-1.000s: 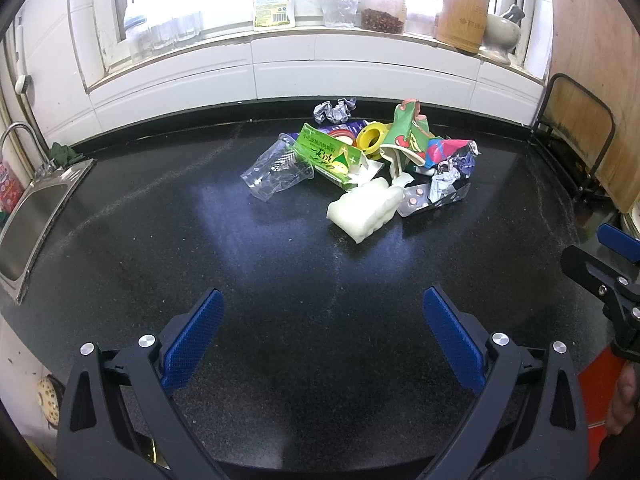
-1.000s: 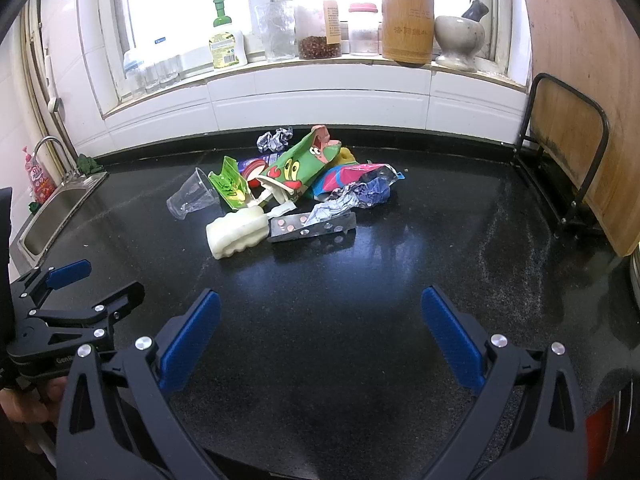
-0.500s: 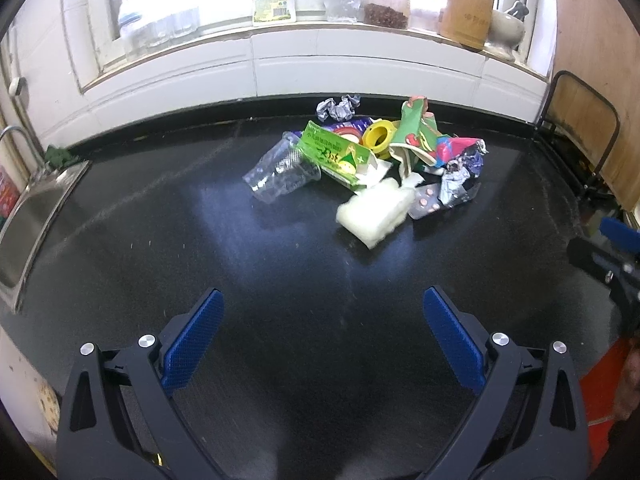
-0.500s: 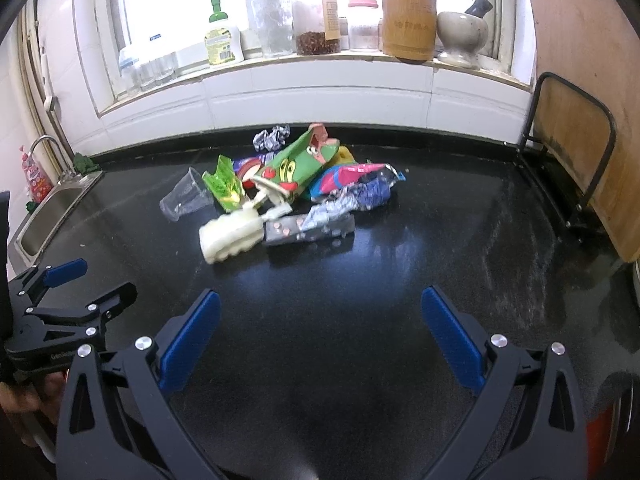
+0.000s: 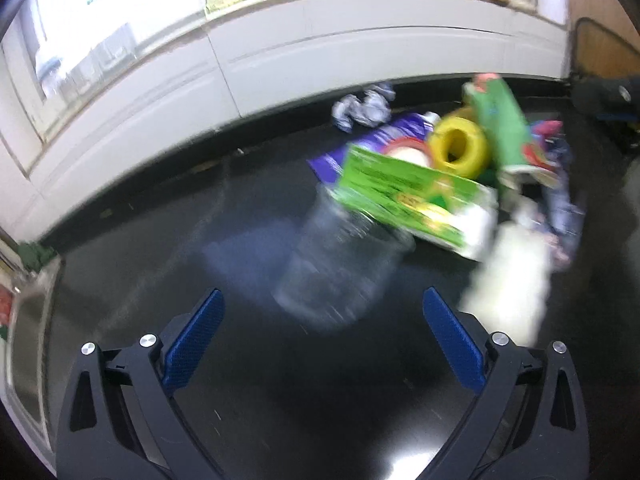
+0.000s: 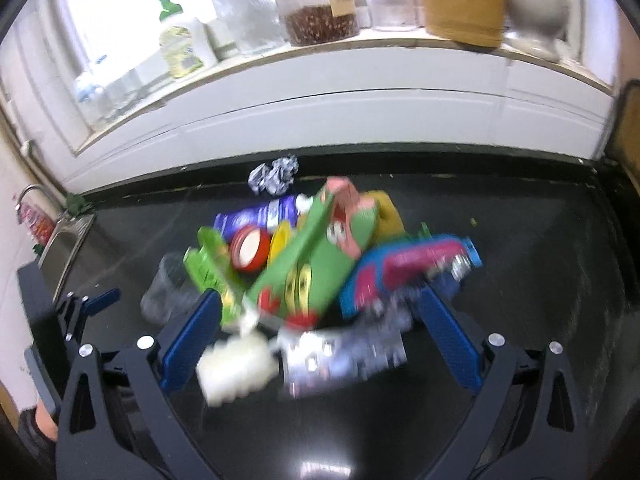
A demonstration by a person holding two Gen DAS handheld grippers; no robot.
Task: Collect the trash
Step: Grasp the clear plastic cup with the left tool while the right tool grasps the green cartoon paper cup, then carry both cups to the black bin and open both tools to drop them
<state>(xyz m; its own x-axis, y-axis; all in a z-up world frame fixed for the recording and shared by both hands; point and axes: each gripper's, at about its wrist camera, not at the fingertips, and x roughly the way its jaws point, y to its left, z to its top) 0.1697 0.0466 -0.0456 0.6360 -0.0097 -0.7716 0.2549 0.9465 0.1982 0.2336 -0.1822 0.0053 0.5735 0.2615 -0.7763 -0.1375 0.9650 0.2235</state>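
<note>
A black speckled countertop (image 6: 520, 280) is seen, glossy, with window light reflected on it. It is backed by a white tiled upstand (image 6: 360, 120) under a window sill (image 6: 400, 46). Bright daylight is let in through the window (image 5: 100, 12). A green-capped bottle (image 6: 176, 40), a jar of red-brown contents (image 6: 320, 16), a wooden holder (image 6: 464, 0) and a pale mortar (image 6: 536, 4) are lined along the sill. A steel sink (image 6: 64, 248) with a tap (image 6: 28, 194) is set at far left.

Both views motion-blurred: clear cup (image 5: 340, 268) and white lump (image 5: 512, 280) (3 o'clock) smeared; blister pack (image 6: 344, 356) unreadable; windowsill jars (image 6: 316, 0) cropped at 12.
</note>
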